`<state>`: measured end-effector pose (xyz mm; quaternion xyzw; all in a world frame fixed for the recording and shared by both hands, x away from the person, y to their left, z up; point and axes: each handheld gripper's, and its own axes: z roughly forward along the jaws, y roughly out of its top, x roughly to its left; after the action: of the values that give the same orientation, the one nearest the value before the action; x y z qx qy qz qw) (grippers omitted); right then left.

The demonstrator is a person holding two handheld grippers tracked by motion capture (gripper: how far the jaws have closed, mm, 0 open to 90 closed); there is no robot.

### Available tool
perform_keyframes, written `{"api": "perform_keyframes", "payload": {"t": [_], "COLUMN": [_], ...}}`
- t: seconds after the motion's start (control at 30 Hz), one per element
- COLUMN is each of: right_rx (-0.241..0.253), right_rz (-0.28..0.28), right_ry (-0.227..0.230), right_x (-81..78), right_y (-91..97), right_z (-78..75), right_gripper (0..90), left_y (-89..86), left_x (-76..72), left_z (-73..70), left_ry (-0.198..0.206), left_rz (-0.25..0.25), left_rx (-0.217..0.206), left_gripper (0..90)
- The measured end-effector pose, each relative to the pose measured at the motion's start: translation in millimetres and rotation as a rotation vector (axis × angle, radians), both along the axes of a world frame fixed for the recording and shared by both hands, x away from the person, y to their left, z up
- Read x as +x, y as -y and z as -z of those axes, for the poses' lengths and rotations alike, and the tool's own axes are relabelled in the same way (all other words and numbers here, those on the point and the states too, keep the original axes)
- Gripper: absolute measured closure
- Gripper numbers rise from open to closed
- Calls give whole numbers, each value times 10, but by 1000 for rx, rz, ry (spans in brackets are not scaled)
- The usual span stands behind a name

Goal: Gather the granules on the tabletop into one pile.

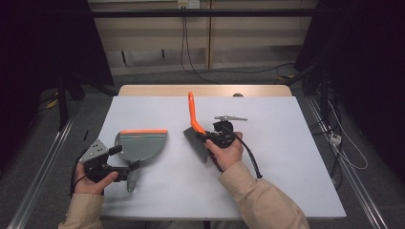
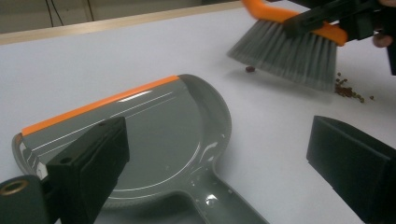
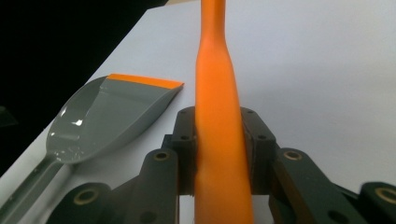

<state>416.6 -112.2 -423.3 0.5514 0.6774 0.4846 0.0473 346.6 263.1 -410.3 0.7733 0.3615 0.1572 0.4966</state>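
A grey dustpan (image 1: 143,144) with an orange lip lies flat on the white table, left of centre. My left gripper (image 1: 125,158) is open, one jaw on each side of the pan's rear where the handle (image 2: 224,203) starts, and neither jaw presses it. My right gripper (image 1: 214,135) is shut on the orange handle (image 3: 218,116) of a hand brush. The brush's grey bristles (image 2: 289,53) rest on the table to the right of the dustpan (image 3: 100,119). Several small brown crumbs (image 2: 348,89) lie beside the bristles, and one crumb (image 2: 250,69) lies apart.
The white table top (image 1: 286,157) has a wooden strip (image 1: 205,90) along its far edge. Cables (image 1: 344,143) run over the floor at the right, and metal rails (image 1: 43,167) flank the table.
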Motion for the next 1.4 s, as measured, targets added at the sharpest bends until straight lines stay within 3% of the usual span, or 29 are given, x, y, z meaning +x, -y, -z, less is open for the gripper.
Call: {"api": "perform_keyframes", "payload": {"t": [0.1, 0.17, 0.23, 0.47, 0.7, 0.87, 0.97, 1.13, 1.2, 1.27, 1.4], "right_rx": [-6, -34, 6, -29, -22, 40, 92, 86, 63, 1, -91], "right_rz": [15, 36, 48, 68, 97, 78, 42, -12, -40, -67, -106], "right_ry": [-47, -56, -104, -86, -84, -88, -54, 25, 67, 122, 172], "right_x": [124, 169, 205, 91, -30, -69, -65, -21, 13, 59, 139], "right_y": [-63, -49, 29, 211, 434, 484, 446, 430, 458, 502, 609], "right_z": [86, 133, 159, 137, 134, 126, 85, -71, -134, -189, -228], "right_gripper": [715, 714, 714, 714, 714, 714, 714, 714, 714, 714, 714], "left_y": [-14, -25, -30, -5, 16, 34, 37, 14, 7, 3, 7], "left_x": [5, 5, 8, 3, -1, 4, 7, 11, 11, 11, 16], "left_z": [9, 10, 11, 7, 1, 2, 10, 16, 15, 14, 24], "left_ry": [0, -3, -2, 0, 4, 3, -2, -1, -2, -3, -6], "left_rz": [-4, -9, -10, -5, 0, 4, 8, 3, 0, -3, -4], "left_rx": [-4, -3, -4, 0, 7, 8, 8, 9, 8, 6, 4], "left_gripper": [56, 56, 56, 56, 56, 56, 56, 56, 56, 56, 56]}}
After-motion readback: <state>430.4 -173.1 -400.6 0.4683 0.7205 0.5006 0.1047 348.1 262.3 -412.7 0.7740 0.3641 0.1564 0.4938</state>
